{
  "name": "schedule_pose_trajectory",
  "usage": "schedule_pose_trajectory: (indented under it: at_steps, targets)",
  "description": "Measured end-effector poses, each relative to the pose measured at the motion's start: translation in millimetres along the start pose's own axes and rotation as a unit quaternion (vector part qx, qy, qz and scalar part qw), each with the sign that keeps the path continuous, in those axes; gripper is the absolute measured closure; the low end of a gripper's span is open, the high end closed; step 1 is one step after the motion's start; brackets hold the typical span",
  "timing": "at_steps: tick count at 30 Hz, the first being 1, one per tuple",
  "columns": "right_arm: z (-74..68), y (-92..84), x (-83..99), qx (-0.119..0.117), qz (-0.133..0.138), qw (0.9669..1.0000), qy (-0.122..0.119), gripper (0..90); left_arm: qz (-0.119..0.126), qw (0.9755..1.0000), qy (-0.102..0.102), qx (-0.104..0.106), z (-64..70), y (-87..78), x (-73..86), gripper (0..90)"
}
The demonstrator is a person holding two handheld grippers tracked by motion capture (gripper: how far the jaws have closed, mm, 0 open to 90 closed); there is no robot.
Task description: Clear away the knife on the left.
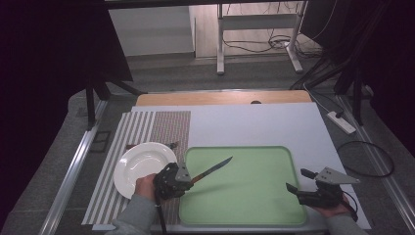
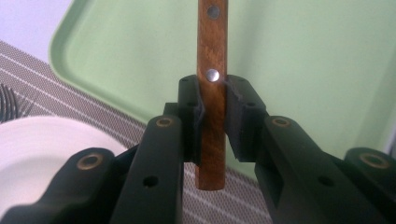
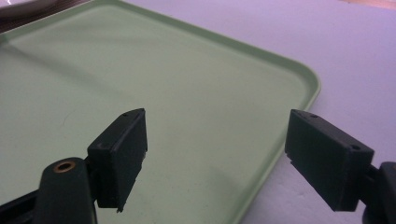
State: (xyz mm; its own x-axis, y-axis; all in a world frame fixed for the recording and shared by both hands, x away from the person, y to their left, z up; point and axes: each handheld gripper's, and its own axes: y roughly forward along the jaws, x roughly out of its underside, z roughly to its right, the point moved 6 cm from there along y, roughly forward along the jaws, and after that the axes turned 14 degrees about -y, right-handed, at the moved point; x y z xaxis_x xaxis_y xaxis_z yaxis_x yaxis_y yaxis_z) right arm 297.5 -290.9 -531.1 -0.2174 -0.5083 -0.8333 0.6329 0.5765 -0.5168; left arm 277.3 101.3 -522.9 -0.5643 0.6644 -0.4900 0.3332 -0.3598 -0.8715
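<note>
Evidently the knife (image 1: 211,169) is in transit: the left tool (image 1: 188,180) clamps its wooden handle and holds it level above the tray's (image 1: 254,210) left edge, beside the plate (image 1: 132,169). Next comes lowering it, then releasing. The right tool (image 1: 296,181) rests agape, empty.

A white plate (image 1: 142,166) sits on a striped placemat (image 1: 139,132) along the worktop's (image 1: 254,125) left edge, toward the near side. A dark piece of cutlery (image 1: 169,145), too small to identify, lies on the mat just behind the plate. A light green tray (image 1: 244,196) lies flat in the near middle of the worktop, its left rim beside the mat. Beyond the far edge stand the legs of a metal frame (image 1: 257,36) with cables on the floor. A white power strip (image 1: 341,122) lies on the floor off the right edge.
</note>
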Motion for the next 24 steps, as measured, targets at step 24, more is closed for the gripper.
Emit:
schedule_pose_trajectory:
  at_steps: [24]
  targets:
    - [1.4,-0.9,0.2,0.002,0.001,1.0000,0.000,21.9,-0.080,0.9967,-0.014,0.010,1.6,41.8,-22.6,76.0]
